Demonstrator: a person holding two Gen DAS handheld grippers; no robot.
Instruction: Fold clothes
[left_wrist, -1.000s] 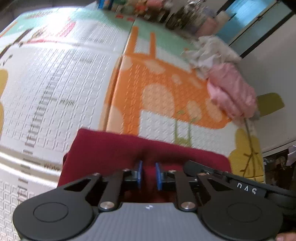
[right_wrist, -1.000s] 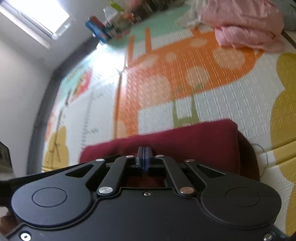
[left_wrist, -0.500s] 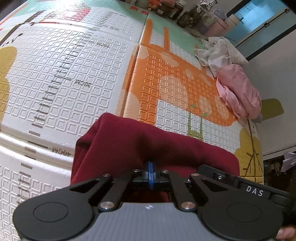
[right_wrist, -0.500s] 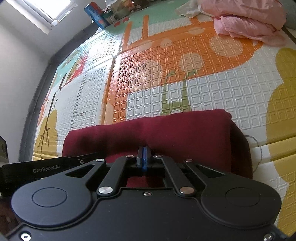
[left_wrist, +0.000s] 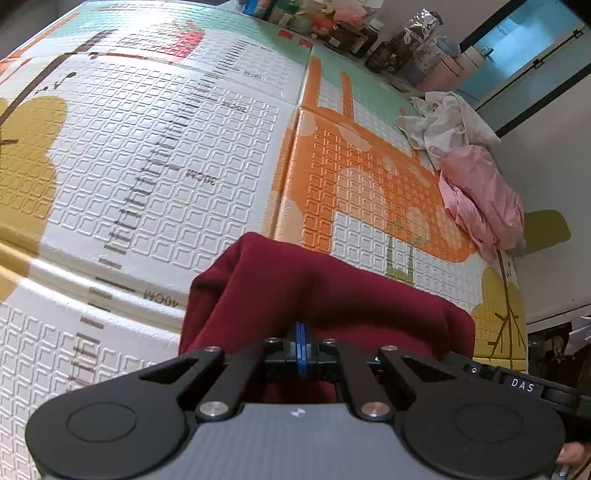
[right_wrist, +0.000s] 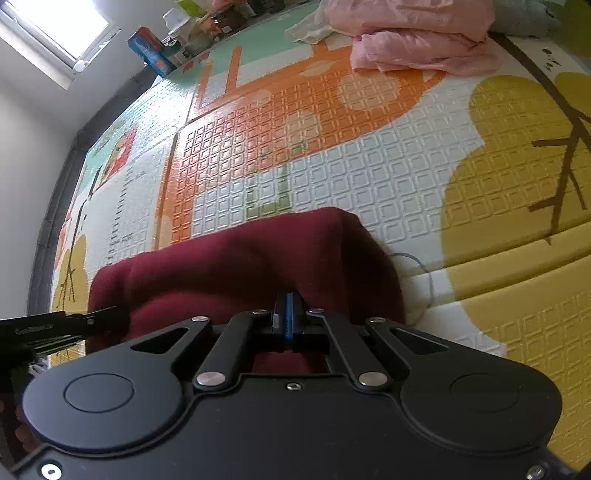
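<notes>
We hold the maroon garment (left_wrist: 325, 291), doubled into a thick bundle, just above the play mat (left_wrist: 155, 155), its near edge pinched by both the left gripper (left_wrist: 301, 347) and right gripper (right_wrist: 286, 319). 2 crumpled garments, pink (left_wrist: 480, 195) and white (left_wrist: 443, 122), look unfolded. Wide bare mat lies ahead.

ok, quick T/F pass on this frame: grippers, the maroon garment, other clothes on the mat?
1. Both hand-held grippers, left hand-held gripper and right hand-held gripper, are shut on the maroon garment. True.
2. The maroon garment is spread out flat. False: it is bunched and folded over.
3. A pink garment lies at the play mat's far side. True.
4. The pink garment is neatly folded. False: it is a crumpled heap beside a white garment.
</notes>
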